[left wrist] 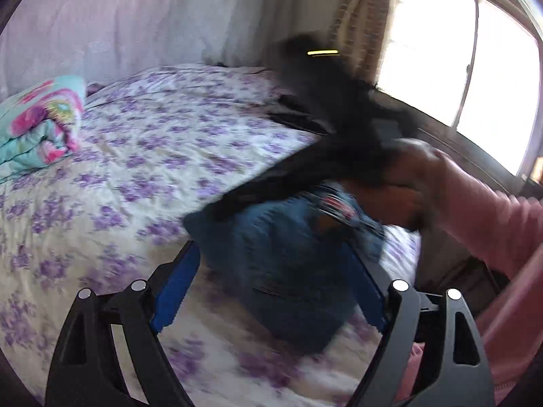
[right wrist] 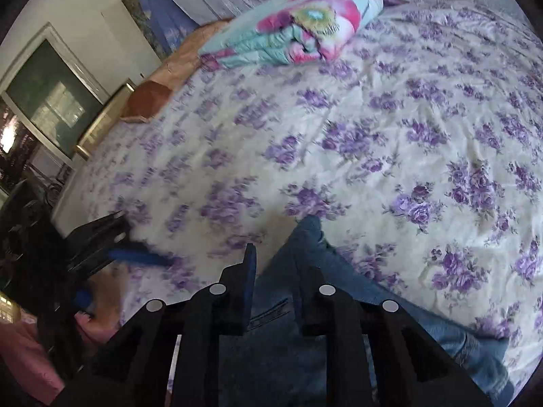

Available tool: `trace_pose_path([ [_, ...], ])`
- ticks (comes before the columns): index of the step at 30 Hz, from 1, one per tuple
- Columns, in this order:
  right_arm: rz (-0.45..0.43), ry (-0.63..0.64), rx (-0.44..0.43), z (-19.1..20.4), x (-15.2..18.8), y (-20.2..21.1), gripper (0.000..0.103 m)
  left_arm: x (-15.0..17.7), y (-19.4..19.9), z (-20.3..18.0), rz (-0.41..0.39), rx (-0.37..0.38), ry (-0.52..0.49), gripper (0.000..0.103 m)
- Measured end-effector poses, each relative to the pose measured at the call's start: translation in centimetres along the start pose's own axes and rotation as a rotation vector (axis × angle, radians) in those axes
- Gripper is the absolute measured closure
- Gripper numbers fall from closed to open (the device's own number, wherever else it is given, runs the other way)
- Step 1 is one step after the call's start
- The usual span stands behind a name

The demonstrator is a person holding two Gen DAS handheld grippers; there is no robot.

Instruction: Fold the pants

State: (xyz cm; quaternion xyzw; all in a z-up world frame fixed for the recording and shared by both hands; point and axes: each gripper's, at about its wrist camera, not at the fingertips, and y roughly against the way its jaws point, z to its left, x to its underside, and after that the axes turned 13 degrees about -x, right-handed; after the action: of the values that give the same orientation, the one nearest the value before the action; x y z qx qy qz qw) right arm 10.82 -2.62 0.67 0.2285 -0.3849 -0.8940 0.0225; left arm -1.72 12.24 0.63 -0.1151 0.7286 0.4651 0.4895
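The blue jeans (left wrist: 281, 254) lie bunched on the floral bedsheet (left wrist: 142, 156) near the bed's front edge. My left gripper (left wrist: 271, 264) is open, its blue-padded fingers (left wrist: 176, 288) either side of the jeans, just above them. My right gripper (right wrist: 275, 264) is shut on a fold of the jeans (right wrist: 305, 247) and holds it up off the bed; it also shows blurred in the left wrist view (left wrist: 339, 129). The left gripper also shows at the left in the right wrist view (right wrist: 135, 257).
A folded floral quilt (right wrist: 298, 27) lies at the far side of the bed. A white curtain (left wrist: 135, 23) hangs behind. A bright window (left wrist: 468, 68) is at the right. A wooden bed corner (right wrist: 149, 101) and a mirrored cabinet (right wrist: 51, 101) stand beyond the bed.
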Motion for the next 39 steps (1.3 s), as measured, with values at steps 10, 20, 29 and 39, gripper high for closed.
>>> trace_pose_path([
  [10,-0.116,-0.096,0.214,-3.6,1.1,4.0,0.094,3.9,-4.1,-7.6,0.161,0.044,-0.255,0.018],
  [20,-0.316,0.051,0.071,1.8,10.8,12.5,0.072,1.9,-2.1,-6.8,0.081,0.169,-0.031,0.017],
  [29,-0.467,-0.112,0.078,-3.8,17.6,14.2,0.053,2.6,-3.0,-10.5,0.136,-0.029,-0.222,0.015],
  [39,-0.544,-0.315,0.065,-8.3,20.1,16.7,0.038,0.1,-4.8,-0.4,0.275,-0.224,0.374,0.004],
])
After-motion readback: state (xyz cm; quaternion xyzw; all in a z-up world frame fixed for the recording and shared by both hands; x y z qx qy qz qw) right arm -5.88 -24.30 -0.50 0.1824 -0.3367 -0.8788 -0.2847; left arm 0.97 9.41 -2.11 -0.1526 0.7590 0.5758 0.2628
